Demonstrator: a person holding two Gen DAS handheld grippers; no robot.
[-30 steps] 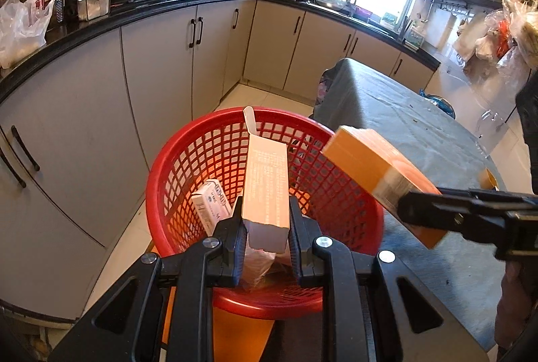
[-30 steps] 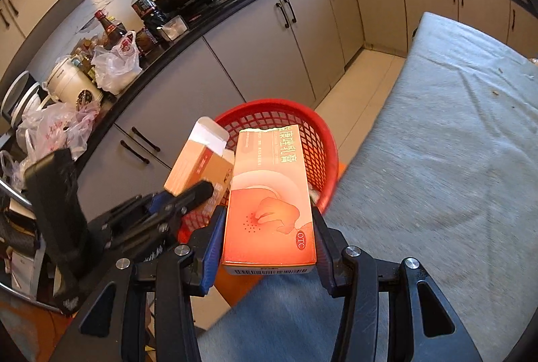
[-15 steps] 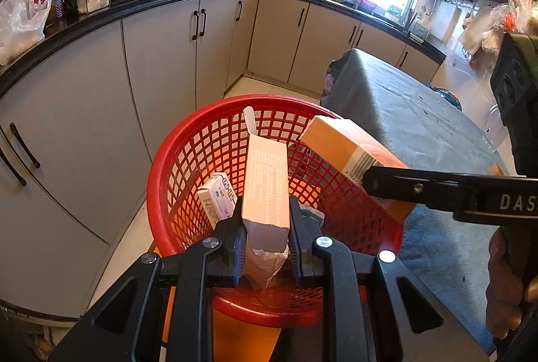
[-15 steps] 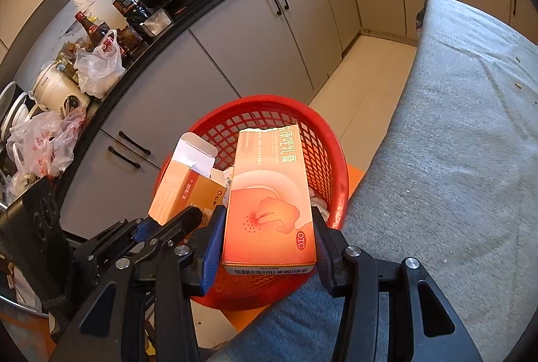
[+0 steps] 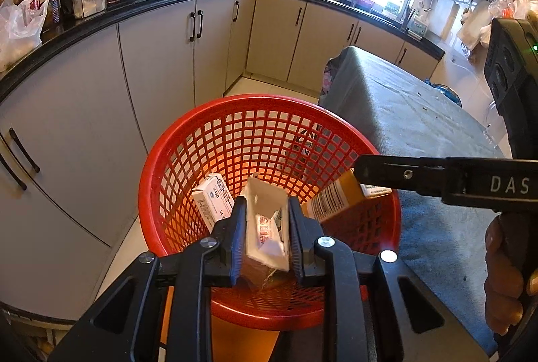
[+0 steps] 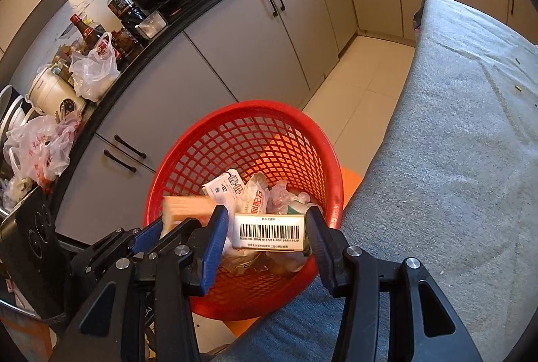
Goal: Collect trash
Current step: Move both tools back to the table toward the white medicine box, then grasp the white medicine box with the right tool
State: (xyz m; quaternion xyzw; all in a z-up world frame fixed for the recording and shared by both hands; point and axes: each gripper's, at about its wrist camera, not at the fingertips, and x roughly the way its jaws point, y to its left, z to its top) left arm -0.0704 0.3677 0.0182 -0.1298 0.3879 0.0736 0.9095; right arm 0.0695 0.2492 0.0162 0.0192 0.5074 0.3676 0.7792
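I'm holding both boxes over the red basket (image 5: 269, 113) so they drop inside: left gripper (image 5: 265, 227) fingers clamping the open carton (image 5: 267, 220), right gripper (image 6: 265, 232) fingers gripping the barcoded box (image 6: 270, 232).

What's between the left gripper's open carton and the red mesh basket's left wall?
A small white printed box leans there, inside the red mesh basket beside the open carton; left wrist view.
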